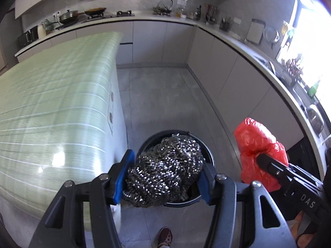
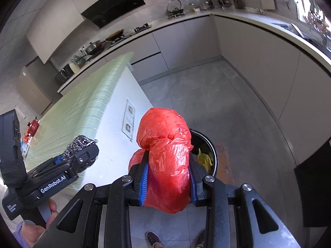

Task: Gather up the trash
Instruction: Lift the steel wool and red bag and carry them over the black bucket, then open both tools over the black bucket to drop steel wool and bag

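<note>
My left gripper (image 1: 164, 175) is shut on a shiny steel wool scrubber (image 1: 165, 169) and holds it right above the round black trash bin (image 1: 209, 155) on the floor. My right gripper (image 2: 168, 177) is shut on a crumpled red plastic bag (image 2: 165, 150), held beside and above the same bin (image 2: 211, 144), which has yellow scraps inside. The red bag (image 1: 258, 146) and right gripper also show at the right of the left wrist view. The left gripper with the scrubber (image 2: 79, 144) shows at the left of the right wrist view.
A kitchen island with a green checked cloth (image 1: 51, 107) stands to the left of the bin. Grey cabinets and a cluttered countertop (image 1: 165, 18) run along the back and right walls. Red items (image 2: 33, 126) lie on the island's far end. My feet (image 1: 165, 237) stand on the grey tiled floor.
</note>
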`<state>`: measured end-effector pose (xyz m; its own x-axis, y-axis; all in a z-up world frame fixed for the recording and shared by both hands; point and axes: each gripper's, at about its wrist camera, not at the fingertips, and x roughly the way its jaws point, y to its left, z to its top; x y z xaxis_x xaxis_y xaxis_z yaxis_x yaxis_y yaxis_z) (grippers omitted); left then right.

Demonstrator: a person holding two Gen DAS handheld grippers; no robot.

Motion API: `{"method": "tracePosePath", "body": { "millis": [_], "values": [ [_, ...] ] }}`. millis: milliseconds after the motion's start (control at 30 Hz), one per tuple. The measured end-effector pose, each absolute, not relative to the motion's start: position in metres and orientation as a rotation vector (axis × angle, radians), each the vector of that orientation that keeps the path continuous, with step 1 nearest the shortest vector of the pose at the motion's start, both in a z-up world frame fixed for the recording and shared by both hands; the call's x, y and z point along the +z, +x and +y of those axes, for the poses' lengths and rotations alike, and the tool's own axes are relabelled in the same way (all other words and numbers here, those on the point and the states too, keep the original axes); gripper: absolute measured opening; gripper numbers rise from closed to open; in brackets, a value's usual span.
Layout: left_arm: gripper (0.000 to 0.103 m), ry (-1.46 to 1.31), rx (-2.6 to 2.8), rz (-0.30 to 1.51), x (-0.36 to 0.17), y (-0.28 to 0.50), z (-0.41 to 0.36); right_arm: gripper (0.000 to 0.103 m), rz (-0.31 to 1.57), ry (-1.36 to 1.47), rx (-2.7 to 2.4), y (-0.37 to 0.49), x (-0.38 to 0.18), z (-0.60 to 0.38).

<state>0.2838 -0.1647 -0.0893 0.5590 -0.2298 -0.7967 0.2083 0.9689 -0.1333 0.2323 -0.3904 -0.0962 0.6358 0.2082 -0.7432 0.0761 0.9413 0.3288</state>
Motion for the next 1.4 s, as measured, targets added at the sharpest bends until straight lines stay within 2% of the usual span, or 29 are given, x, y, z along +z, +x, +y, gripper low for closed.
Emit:
{"method": "tracePosePath", "body": {
  "millis": [567,733,800,833,900,933,1000,1133,1400],
  "values": [
    [0.058,0.018,-0.228,1.109,-0.172,0.292,-0.213,0.034,0.992,0.295,0.114,0.300,-0.176,-0.408],
    [0.060,0.000,-0.195,1.147,-0.193,0.293,-0.215,0.038,1.020,0.272,0.171,0.327,-0.197,-0.403],
    [0.061,-0.012,-0.185,1.164,-0.201,0.295,-0.210,0.044,1.022,0.247,0.179,0.337,-0.203,-0.400],
    [0.064,-0.015,-0.180,1.169,-0.204,0.297,-0.213,0.055,1.018,0.234,0.171,0.343,-0.206,-0.399],
    [0.071,-0.033,-0.170,1.194,-0.216,0.300,-0.218,0.066,1.004,0.219,0.152,0.351,-0.212,-0.400],
    [0.076,-0.040,-0.170,1.204,-0.221,0.302,-0.221,0.066,1.001,0.218,0.151,0.353,-0.214,-0.401],
    [0.077,-0.033,-0.169,1.216,-0.227,0.310,-0.226,0.066,1.006,0.223,0.161,0.356,-0.221,-0.405],
    [0.077,-0.034,-0.142,1.166,-0.215,0.309,-0.223,0.066,0.918,0.247,0.112,0.344,-0.203,-0.424],
    [0.077,-0.003,-0.145,1.102,-0.165,0.291,-0.223,0.066,0.953,0.277,0.115,0.328,-0.183,-0.438]
  ]
}}
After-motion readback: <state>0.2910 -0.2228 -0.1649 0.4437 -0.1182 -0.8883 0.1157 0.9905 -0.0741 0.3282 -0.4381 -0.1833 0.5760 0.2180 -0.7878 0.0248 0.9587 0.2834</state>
